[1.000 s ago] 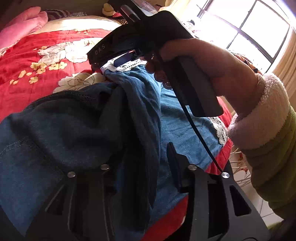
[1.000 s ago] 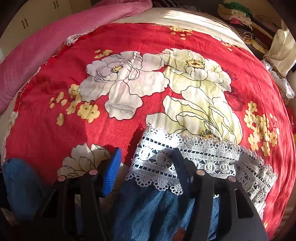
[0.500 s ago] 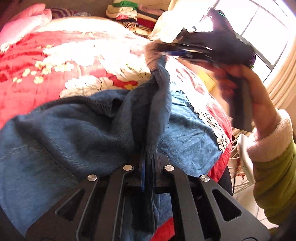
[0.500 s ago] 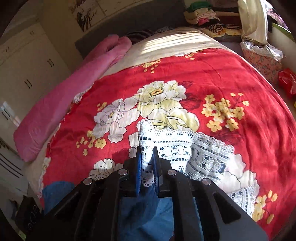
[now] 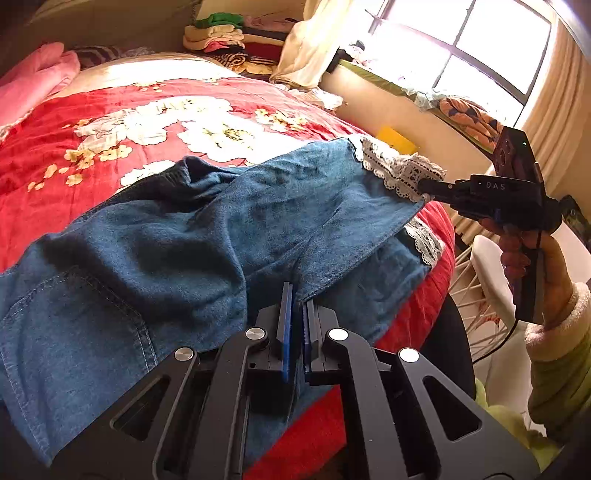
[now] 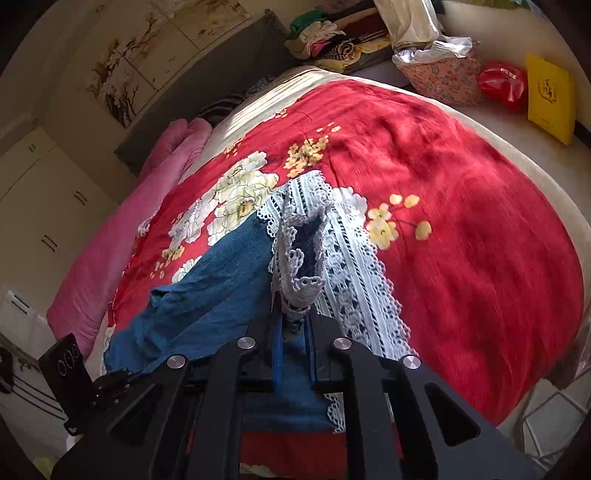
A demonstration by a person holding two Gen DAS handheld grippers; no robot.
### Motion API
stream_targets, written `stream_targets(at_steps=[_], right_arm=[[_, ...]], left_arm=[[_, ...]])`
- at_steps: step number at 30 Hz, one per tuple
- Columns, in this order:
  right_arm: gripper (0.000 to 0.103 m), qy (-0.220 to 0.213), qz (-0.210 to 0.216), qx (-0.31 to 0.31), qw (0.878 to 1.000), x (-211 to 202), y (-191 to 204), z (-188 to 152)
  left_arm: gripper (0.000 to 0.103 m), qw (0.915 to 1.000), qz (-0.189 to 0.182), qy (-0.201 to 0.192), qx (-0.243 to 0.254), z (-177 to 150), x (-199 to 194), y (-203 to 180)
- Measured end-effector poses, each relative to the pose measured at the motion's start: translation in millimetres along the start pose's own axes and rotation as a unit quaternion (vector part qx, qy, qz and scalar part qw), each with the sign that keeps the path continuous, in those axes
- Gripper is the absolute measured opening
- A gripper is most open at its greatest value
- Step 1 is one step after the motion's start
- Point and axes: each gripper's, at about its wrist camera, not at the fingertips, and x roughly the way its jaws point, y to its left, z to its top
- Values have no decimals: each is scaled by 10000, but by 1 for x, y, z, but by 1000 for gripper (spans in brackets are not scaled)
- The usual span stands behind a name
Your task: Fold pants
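Blue denim pants (image 5: 155, 258) with white lace cuffs (image 5: 399, 170) lie on a red flowered bedspread (image 5: 55, 177). My left gripper (image 5: 297, 306) is shut on a fold of the denim near the bed's front edge. My right gripper (image 6: 293, 321) is shut on the lace hem (image 6: 295, 258) of one leg and holds it lifted; it also shows in the left wrist view (image 5: 424, 190), out to the right. The leg is stretched between the two grippers above the other leg (image 5: 388, 273). In the right wrist view the second lace cuff (image 6: 354, 266) lies flat on the bed.
A pink quilt (image 6: 122, 236) lies along the bed's far side. Stacked clothes (image 5: 221, 33) sit past the headboard end. A flowered box (image 6: 439, 74), red bag (image 6: 502, 83) and yellow book (image 6: 550, 96) sit beside the bed. A white chair (image 5: 491, 280) stands by the window.
Both grippers closed on the pants a second ago. Since then the right gripper has lifted the lace hem and pulled it away to the right, stretching the leg out from the left gripper.
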Motion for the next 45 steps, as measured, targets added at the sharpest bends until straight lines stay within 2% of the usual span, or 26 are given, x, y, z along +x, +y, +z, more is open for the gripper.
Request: stream_targets(at_steps=[4, 6, 11, 17, 22, 26, 28, 32, 34, 36, 39, 43, 45], right_arm=[[9, 74, 69, 222, 9997, -5, -17, -21], [9, 139, -45, 173, 9997, -4, -21, -30], [9, 225, -5, 315, 9993, -5, -32, -43], [9, 263, 154, 555, 9980, -11, -50, -52], [8, 368, 87, 613, 9974, -6, -63, -56], [13, 350, 31, 364, 9987, -16, -56, -56], [23, 282, -117, 219, 9993, -26, -51, -54], [29, -168, -903, -329, 9952, -52, -35, -48], [29, -345, -893, -553, 9939, -58, -24, -45], [29, -247, -586, -790, 9948, -51, -9, -44], [29, 41, -367, -1049, 9938, -25, 7, -44], [33, 653, -687, -1075, 9897, 18, 3, -51], [34, 669, -697, -1046, 9898, 27, -4, -57]], left_arm=[[0, 9994, 25, 76, 350, -9, -2, -12], [0, 9991, 66, 161, 395, -14, 1, -14], [0, 9976, 156, 382, 547, -24, 11, -16], [1, 9965, 235, 435, 680, -26, 16, -21], [1, 9939, 317, 533, 910, -29, 23, -28], [1, 9935, 302, 523, 966, -30, 22, -30], [1, 9930, 254, 507, 1034, -30, 20, -32], [3, 9921, 290, 529, 1102, -32, 23, -35], [5, 9922, 310, 541, 1078, -33, 25, -35], [12, 9928, 234, 547, 1039, -33, 27, -37], [25, 9922, 225, 555, 1089, -37, 28, -43], [37, 9923, 165, 559, 1089, -41, 28, -46], [43, 9930, 85, 548, 1040, -40, 22, -49]])
